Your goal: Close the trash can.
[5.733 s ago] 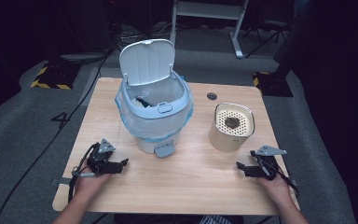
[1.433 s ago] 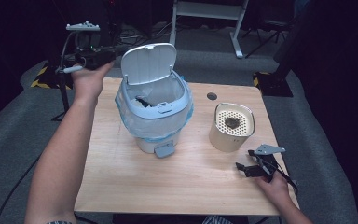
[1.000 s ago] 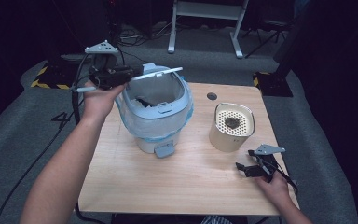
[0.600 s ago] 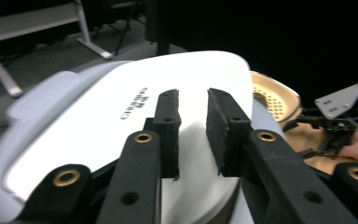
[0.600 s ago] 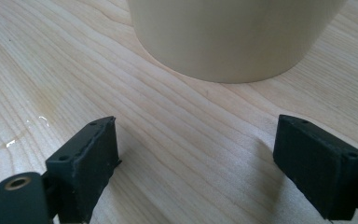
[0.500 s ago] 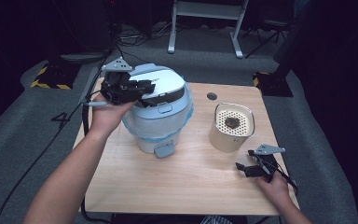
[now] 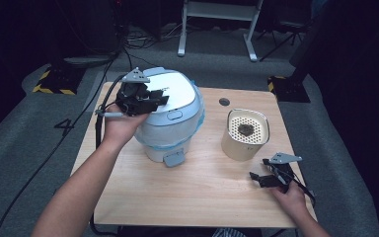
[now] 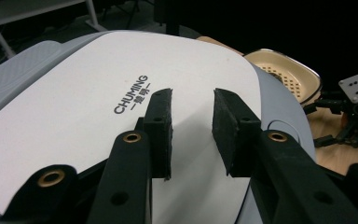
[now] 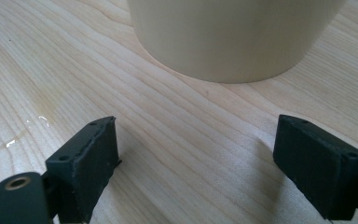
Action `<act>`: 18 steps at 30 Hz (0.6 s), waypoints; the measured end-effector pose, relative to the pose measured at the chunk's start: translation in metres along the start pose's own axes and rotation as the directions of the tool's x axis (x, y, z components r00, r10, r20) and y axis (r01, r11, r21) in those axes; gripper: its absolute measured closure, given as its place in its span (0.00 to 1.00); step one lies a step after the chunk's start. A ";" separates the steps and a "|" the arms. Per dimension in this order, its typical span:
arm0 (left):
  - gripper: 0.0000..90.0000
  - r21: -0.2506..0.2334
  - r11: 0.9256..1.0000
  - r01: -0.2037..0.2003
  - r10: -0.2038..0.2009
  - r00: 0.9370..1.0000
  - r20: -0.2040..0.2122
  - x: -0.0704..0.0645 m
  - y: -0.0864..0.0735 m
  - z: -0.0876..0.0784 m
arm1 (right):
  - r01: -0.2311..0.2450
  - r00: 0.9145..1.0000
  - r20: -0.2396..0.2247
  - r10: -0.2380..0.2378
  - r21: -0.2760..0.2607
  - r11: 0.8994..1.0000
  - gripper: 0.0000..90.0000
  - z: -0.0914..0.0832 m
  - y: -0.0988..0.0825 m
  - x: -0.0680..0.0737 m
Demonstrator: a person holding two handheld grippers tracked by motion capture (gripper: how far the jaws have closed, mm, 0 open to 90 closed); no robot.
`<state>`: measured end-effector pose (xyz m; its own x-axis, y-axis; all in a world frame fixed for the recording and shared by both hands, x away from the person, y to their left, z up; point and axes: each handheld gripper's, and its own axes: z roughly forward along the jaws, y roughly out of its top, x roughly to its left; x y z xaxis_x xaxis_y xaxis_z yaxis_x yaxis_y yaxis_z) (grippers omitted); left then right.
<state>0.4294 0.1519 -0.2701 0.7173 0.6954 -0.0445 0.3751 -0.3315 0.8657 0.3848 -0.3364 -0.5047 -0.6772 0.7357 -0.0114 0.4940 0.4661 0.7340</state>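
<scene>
Right gripper (image 7: 261, 178) sits low on the table (image 7: 187, 197), jaws spread, nothing between them, cream pot (image 7: 245, 134) just ahead. Farther back, left gripper (image 7: 150, 98) over the appliance's closed white lid (image 8: 98, 102), jaws just opening, gripping nothing.
</scene>
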 end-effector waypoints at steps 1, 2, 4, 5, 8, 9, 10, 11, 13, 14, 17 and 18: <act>0.75 -0.001 1.000 -0.008 0.008 1.000 -0.012 -0.001 0.000 0.000 | 0.000 1.000 0.000 0.000 0.000 1.000 0.15 0.000 0.000 0.000; 0.76 0.001 1.000 -0.014 0.014 1.000 -0.018 -0.002 0.000 0.001 | 0.000 1.000 -0.001 0.000 -0.001 1.000 0.15 0.000 0.000 0.000; 0.76 0.001 1.000 -0.026 0.026 0.999 -0.030 -0.004 -0.001 0.001 | -0.001 1.000 -0.002 0.001 -0.001 1.000 0.15 0.000 0.000 0.000; 0.76 0.001 1.000 -0.026 0.026 0.999 -0.030 -0.004 -0.001 0.001 | -0.001 1.000 -0.002 0.001 -0.001 1.000 0.15 0.000 0.000 0.000; 0.76 0.004 1.000 -0.029 0.029 0.999 -0.028 -0.004 -0.001 0.001 | -0.001 1.000 -0.002 0.001 -0.001 1.000 0.15 0.000 0.000 0.000; 0.76 0.005 1.000 -0.029 0.030 0.999 -0.028 -0.004 -0.001 0.001 | 0.000 1.000 0.000 0.000 0.000 1.000 0.15 0.000 0.000 0.000; 0.76 0.006 1.000 -0.026 0.027 0.999 -0.031 -0.004 0.000 0.001 | 0.000 1.000 0.000 0.000 0.000 1.000 0.15 0.000 0.000 0.000; 0.76 0.006 1.000 -0.026 0.027 0.999 -0.031 -0.004 0.000 0.001 | 0.000 1.000 0.000 0.000 0.000 1.000 0.15 0.000 0.000 0.000; 0.76 0.013 0.999 -0.030 0.031 0.999 -0.041 -0.006 0.000 0.001 | 0.000 1.000 0.000 0.000 0.000 1.000 0.15 0.000 0.000 0.000; 0.76 0.015 0.999 -0.033 0.034 0.998 -0.045 -0.006 0.001 0.002 | 0.000 1.000 0.000 0.000 0.000 1.000 0.15 0.000 0.000 0.000; 0.76 0.017 0.999 -0.038 0.039 0.998 -0.043 -0.006 0.000 0.002 | 0.000 1.000 -0.001 0.000 -0.001 1.000 0.15 0.000 0.000 0.000; 0.77 0.017 0.999 -0.038 0.039 0.998 -0.043 -0.006 0.000 0.002 | 0.000 1.000 -0.001 0.000 -0.001 1.000 0.15 0.000 0.000 0.000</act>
<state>0.4265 0.1464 -0.2704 0.7055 0.7087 0.0102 0.3577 -0.3685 0.8580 0.3848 -0.3363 -0.5048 -0.6778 0.7352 -0.0101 0.4936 0.4651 0.7348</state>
